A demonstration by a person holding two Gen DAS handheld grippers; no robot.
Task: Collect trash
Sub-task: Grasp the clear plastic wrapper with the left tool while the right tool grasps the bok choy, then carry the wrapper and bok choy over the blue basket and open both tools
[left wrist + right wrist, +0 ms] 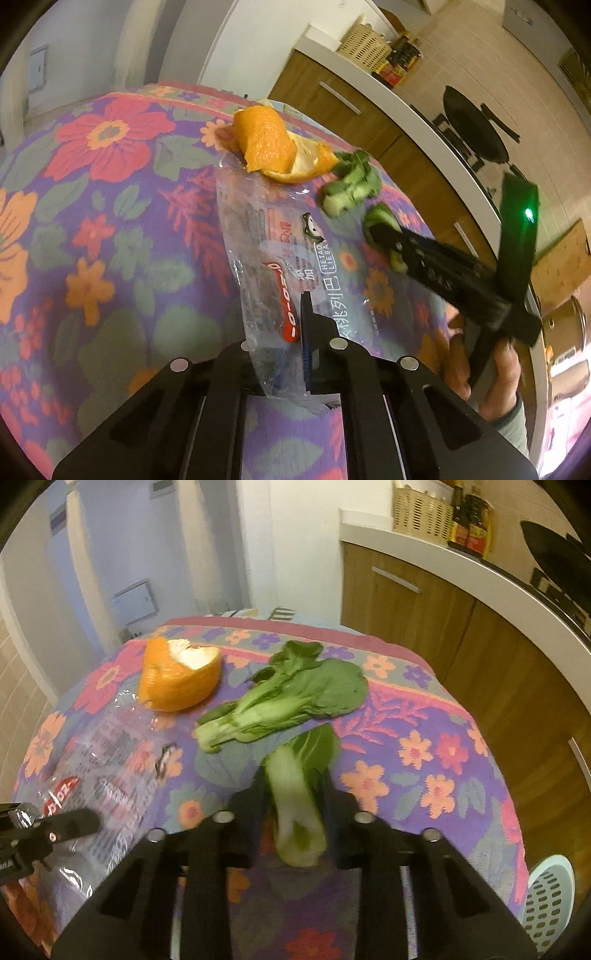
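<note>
Both grabs made: your left gripper (295, 332) pinches the plastic wrapper (280, 251), your right gripper (295, 805) the bok choy stalk (297, 812); next, lift both to a bin.

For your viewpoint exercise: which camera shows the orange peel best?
The right wrist view: the orange peel sits whole and unobstructed on the tablecloth, its white pith visible. The left wrist view shows it too, but more edge-on, with greens beside it.

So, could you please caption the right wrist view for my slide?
Right gripper shut on a bok choy stalk, with orange peel and another bok choy on the floral cloth.
</note>
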